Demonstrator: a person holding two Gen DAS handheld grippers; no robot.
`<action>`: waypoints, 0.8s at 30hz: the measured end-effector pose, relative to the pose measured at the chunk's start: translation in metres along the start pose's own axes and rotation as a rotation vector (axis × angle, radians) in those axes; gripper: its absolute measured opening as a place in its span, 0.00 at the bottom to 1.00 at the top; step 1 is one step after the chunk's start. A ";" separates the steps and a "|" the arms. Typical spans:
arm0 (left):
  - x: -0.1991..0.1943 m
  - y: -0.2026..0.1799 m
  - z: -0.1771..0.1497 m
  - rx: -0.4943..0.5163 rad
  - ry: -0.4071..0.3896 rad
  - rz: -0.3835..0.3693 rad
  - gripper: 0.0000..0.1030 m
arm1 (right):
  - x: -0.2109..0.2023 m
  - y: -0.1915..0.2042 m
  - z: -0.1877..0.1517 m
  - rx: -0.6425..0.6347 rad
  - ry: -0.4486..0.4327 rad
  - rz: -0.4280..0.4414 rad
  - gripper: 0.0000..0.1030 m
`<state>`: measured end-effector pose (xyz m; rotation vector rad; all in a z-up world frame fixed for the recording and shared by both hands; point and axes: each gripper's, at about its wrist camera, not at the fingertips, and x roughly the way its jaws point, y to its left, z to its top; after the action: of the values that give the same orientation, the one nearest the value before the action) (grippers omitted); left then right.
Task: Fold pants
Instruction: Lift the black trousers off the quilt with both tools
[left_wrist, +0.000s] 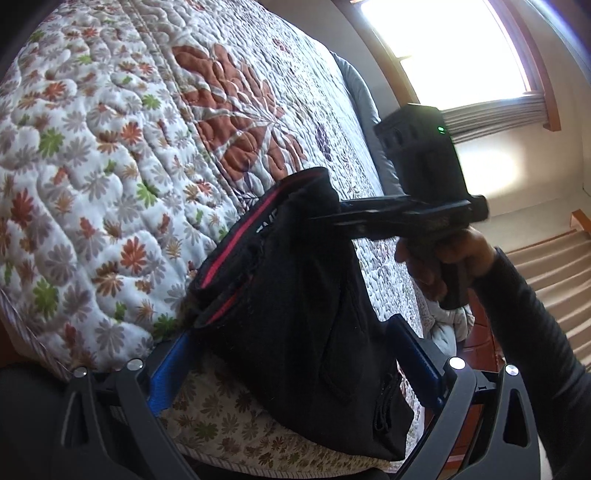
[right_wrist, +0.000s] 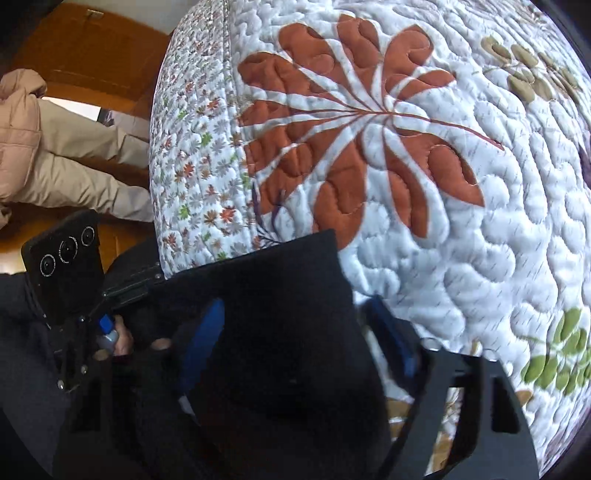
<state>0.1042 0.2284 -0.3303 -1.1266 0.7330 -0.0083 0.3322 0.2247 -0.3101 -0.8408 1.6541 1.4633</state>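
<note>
The black pants (left_wrist: 295, 295) with a red stripe at the waistband hang bunched above the quilted bed (left_wrist: 110, 147). In the left wrist view my left gripper (left_wrist: 291, 354), with blue pads, is shut on the pants' lower part. The right gripper (left_wrist: 332, 214) comes in from the right, hand-held, and is shut on the upper corner of the pants. In the right wrist view the black pants (right_wrist: 280, 325) fill the space between the blue pads of my right gripper (right_wrist: 295, 332), above the quilt (right_wrist: 443, 221). The left gripper's body (right_wrist: 74, 295) shows at lower left.
The floral quilt covers the whole bed. A bright window (left_wrist: 461, 48) and a wall stand beyond the bed's far side. A person in beige trousers (right_wrist: 74, 158) stands on the wooden floor (right_wrist: 92, 55) beside the bed.
</note>
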 end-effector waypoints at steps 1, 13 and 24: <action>0.001 0.001 0.001 0.000 0.003 -0.006 0.96 | -0.005 -0.007 -0.001 0.008 -0.005 0.018 0.52; -0.001 -0.003 0.003 0.019 -0.008 0.065 0.52 | -0.021 -0.033 -0.012 0.059 -0.037 0.113 0.45; -0.001 0.002 0.003 -0.034 0.013 0.104 0.29 | -0.032 -0.012 -0.005 0.004 0.002 -0.013 0.41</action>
<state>0.1041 0.2326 -0.3308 -1.1208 0.8058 0.0854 0.3572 0.2177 -0.2879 -0.8493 1.6496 1.4501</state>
